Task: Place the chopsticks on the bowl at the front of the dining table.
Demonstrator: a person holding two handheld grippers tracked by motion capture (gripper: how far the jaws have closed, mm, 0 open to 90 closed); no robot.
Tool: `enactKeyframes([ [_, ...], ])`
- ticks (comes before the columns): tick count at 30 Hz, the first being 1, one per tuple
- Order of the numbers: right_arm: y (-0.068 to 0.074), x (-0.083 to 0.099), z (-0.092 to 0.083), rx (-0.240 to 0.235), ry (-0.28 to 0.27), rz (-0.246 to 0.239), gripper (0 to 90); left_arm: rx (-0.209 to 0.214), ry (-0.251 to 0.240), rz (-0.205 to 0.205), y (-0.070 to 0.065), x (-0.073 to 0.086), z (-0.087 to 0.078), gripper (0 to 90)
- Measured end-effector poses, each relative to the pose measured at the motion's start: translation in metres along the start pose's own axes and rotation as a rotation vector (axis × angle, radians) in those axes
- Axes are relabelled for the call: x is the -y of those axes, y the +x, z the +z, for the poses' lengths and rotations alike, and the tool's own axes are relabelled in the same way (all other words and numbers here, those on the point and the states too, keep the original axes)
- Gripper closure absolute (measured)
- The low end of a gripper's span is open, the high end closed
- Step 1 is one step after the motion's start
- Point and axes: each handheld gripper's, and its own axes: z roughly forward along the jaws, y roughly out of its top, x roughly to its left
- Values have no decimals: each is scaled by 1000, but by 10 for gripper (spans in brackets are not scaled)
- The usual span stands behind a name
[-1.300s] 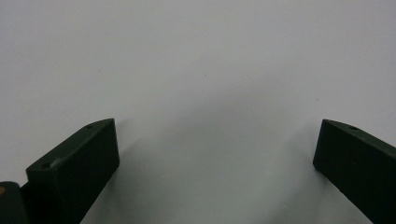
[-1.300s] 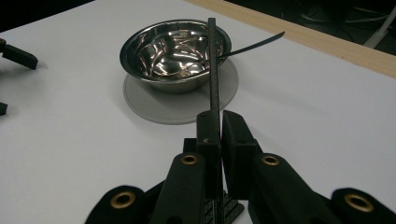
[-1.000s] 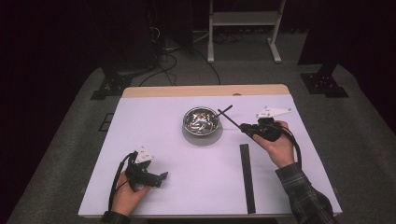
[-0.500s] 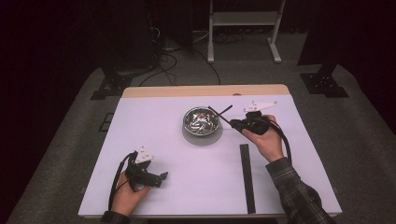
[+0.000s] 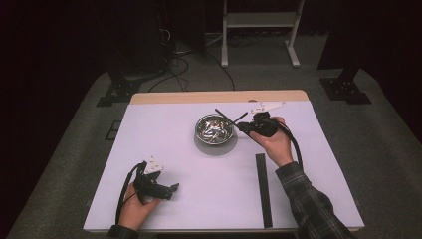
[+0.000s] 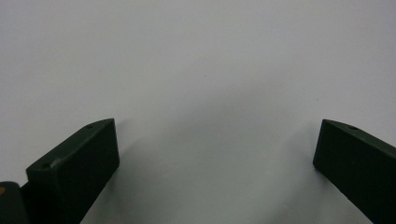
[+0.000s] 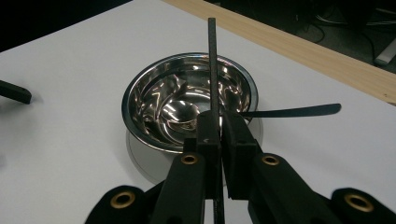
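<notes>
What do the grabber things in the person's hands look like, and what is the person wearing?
Both the left gripper and the right gripper are black, each with a pale three-cornered plate on top and a black cable trailing back. Brass-coloured rivets dot the right one's arms. The right sleeve is dark plaid.

High view: overhead, facing forward-down. Gripper views: close, low over table (image 5: pixel 164 124); bowl (image 5: pixel 215 128) shared.
</notes>
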Motion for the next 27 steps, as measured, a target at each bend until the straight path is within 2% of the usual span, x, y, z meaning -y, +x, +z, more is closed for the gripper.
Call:
enactKeyframes([
  [10, 3, -10, 23, -2, 23, -19, 857, 0, 0, -1, 0, 0, 0, 0],
  [21, 0, -23, 48, -6, 31, 1, 857, 0, 0, 0, 0, 0, 0, 0],
  [27, 0, -28, 61, -8, 44, -4, 856, 0, 0, 0, 0, 0, 0, 0],
])
